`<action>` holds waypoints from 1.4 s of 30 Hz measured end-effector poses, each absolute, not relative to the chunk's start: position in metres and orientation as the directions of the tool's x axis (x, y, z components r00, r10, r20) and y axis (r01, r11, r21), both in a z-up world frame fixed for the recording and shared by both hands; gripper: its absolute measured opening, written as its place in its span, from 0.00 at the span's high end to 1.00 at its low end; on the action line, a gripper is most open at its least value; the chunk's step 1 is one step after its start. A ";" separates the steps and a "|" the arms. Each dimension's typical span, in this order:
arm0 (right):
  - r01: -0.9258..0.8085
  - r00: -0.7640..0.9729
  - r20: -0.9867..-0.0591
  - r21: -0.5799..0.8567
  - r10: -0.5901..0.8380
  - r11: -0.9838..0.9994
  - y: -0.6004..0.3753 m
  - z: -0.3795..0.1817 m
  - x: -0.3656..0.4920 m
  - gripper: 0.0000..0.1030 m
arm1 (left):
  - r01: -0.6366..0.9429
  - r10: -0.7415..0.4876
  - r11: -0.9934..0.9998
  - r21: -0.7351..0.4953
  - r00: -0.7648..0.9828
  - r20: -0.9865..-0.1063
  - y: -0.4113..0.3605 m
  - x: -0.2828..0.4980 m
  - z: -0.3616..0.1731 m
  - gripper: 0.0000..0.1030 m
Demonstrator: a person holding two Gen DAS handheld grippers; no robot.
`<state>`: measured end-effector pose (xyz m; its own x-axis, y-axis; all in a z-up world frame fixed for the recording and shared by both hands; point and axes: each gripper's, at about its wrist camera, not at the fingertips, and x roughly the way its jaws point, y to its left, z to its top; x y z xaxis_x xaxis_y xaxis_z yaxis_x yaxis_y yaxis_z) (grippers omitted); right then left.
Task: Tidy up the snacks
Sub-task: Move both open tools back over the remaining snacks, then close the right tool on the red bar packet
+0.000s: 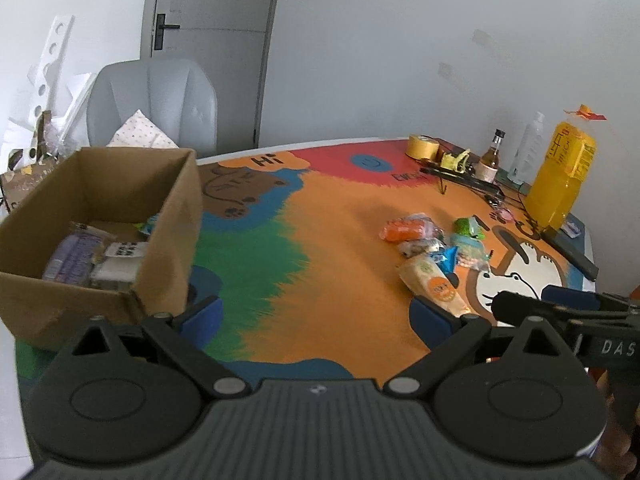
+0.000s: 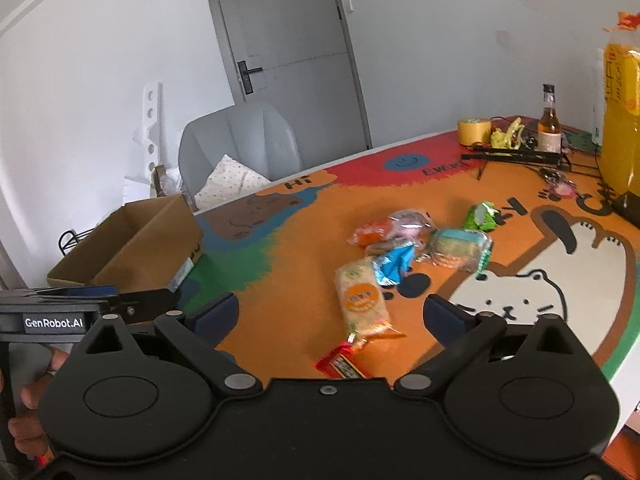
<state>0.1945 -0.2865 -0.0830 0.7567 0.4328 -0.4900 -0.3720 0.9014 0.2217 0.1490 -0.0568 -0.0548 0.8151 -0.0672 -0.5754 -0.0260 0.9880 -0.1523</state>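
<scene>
Soft even daylight, slight blur; fisheye-bent edges

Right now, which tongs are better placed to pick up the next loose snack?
Right, probably. The right tongs stand open, framing the cracker packet. The left tongs are open over bare mat, nearer the cardboard box.

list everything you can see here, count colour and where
cardboard box: one, brown, left side of table, packets inside
snack packets: several, orange, green, blue, beige, piled mid-table
red packet: one, nearest the right hand-held gripper
table: one, orange, green, red cartoon print
tape roll: one, yellow, far edge
small bottle: one, amber, far edge
yellow bag: one, standing far right
white bottle: one, behind yellow bag
chair: one, grey, behind table
door: one, grey, closed
left hand-held gripper: black, open, empty
right hand-held gripper: black, open, empty
</scene>
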 end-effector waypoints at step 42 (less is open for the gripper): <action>-0.390 0.670 -0.594 0.230 0.447 0.891 -0.324 -0.142 0.213 0.80 | 0.061 -0.123 0.991 -0.117 0.749 -0.651 -0.120 0.201 -0.088 0.11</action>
